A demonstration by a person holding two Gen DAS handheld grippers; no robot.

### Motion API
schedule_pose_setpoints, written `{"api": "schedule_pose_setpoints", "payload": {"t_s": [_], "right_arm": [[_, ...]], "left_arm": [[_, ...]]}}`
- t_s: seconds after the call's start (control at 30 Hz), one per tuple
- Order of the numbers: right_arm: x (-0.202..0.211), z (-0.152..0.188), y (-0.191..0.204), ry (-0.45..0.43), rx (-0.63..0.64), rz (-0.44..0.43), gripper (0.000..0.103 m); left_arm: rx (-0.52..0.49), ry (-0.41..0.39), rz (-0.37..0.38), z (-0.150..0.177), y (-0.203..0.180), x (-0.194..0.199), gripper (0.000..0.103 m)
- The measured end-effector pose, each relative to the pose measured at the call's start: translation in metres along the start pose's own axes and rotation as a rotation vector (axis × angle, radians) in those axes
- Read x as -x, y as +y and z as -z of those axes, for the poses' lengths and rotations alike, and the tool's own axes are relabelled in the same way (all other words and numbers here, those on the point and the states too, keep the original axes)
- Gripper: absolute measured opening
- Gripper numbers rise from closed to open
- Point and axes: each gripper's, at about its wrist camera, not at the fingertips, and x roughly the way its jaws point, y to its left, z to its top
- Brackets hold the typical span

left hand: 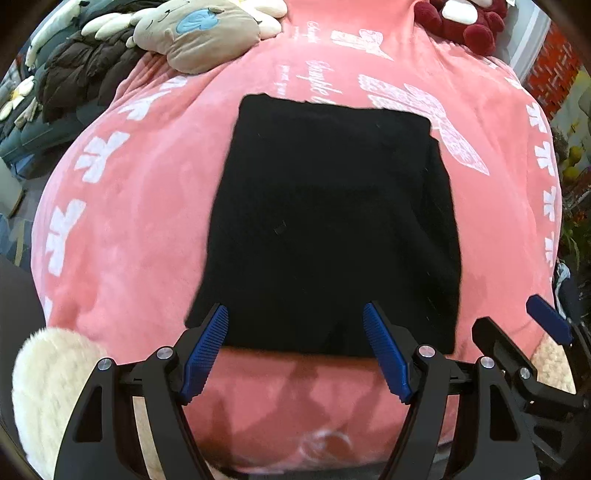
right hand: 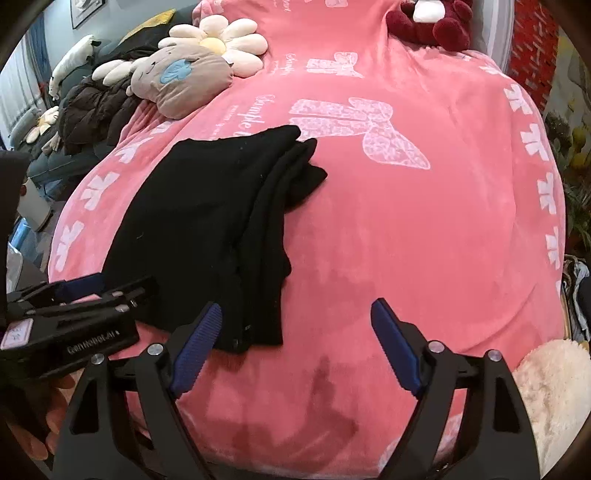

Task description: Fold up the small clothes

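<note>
A black garment (left hand: 328, 225) lies folded into a rough rectangle on the pink blanket (left hand: 140, 221). In the right wrist view the garment (right hand: 207, 221) shows stacked layers along its right edge. My left gripper (left hand: 295, 314) is open and empty, its blue pads just above the garment's near edge. My right gripper (right hand: 297, 308) is open and empty, hovering over the blanket (right hand: 424, 240) at the garment's near right corner. The right gripper also shows at the right of the left wrist view (left hand: 517, 317). The left gripper shows at the left edge of the right wrist view (right hand: 74, 295).
Plush toys sit at the far end: a grey bear cushion (left hand: 195, 33), a flower pillow (right hand: 218, 40), a dark red bear (right hand: 432, 22). A dark puffer jacket (right hand: 96, 107) lies far left. Cream fluffy fabric (left hand: 51, 376) is at the near edge.
</note>
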Motion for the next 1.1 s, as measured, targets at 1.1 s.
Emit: {"api": "schedule_pose_setpoints", "payload": {"t_s": [1.1], "right_arm": [[0.019,0.027,-0.001,-0.006,-0.001,-0.001,0.082]], "left_arm": [[-0.029,-0.044,-0.131,0.022,-0.019,0.023,0.087]]}}
